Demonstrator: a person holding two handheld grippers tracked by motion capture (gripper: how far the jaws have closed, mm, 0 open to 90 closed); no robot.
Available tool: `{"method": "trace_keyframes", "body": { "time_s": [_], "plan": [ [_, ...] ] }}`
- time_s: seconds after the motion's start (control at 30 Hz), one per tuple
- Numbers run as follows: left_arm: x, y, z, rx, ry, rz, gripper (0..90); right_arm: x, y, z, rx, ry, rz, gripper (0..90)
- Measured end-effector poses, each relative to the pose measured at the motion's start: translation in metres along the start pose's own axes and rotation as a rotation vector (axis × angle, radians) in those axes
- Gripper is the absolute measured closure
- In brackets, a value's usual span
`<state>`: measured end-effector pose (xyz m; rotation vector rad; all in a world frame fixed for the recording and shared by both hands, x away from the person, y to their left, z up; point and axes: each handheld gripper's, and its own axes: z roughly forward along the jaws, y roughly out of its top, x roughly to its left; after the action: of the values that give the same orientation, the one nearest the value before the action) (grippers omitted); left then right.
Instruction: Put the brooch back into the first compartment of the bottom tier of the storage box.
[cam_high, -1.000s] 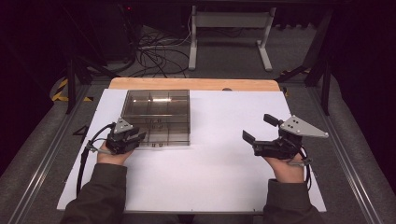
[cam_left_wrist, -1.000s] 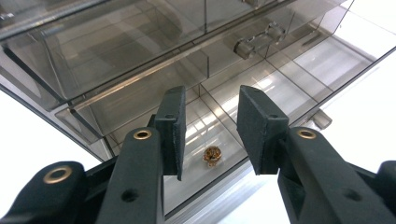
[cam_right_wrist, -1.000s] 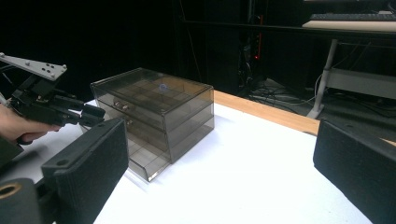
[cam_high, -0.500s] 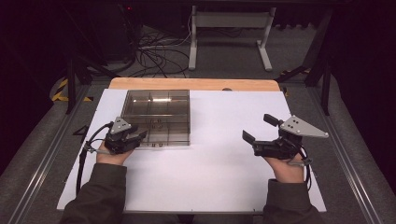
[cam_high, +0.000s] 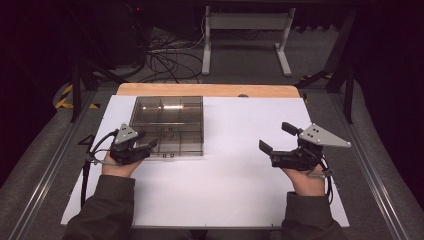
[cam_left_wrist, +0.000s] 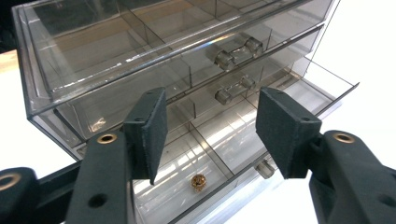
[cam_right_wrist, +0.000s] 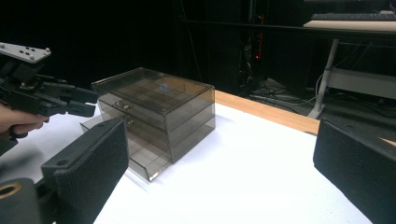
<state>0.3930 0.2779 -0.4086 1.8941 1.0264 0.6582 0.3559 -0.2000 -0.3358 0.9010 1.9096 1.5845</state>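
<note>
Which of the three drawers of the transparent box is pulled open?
The bottom drawer: it sticks out toward the left hand-held gripper and holds a small gold piece. The two upper drawers are shut.

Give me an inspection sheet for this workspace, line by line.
Surface: white sheet over a wooden table, bare around the cabinet.
Job's things: clear smoky drawer cabinet, three drawers, bottom drawer pulled out; small gold item inside it.
Clutter: nothing seen.
Grippers: left hand-held gripper open at the open drawer; right hand-held gripper open, apart from the cabinet.
Cables: black cable trails from the left hand-held gripper; floor cables behind.
Surroundings: dark room, white desk frame.
</note>
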Motion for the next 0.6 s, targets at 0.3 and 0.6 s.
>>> {"method": "trace_keyframes", "body": {
  "time_s": [0.3,0.6],
  "plan": [
    [-0.003,0.006,-0.008,-0.038,-0.002,0.005,37.2,0.0,0.0,0.0,0.0,0.003,0.002,4.1],
    [-0.005,0.009,-0.015,-0.067,-0.005,0.002,32.7,0.0,0.0,0.001,-0.001,0.004,-0.003,4.1]
  ]
}}
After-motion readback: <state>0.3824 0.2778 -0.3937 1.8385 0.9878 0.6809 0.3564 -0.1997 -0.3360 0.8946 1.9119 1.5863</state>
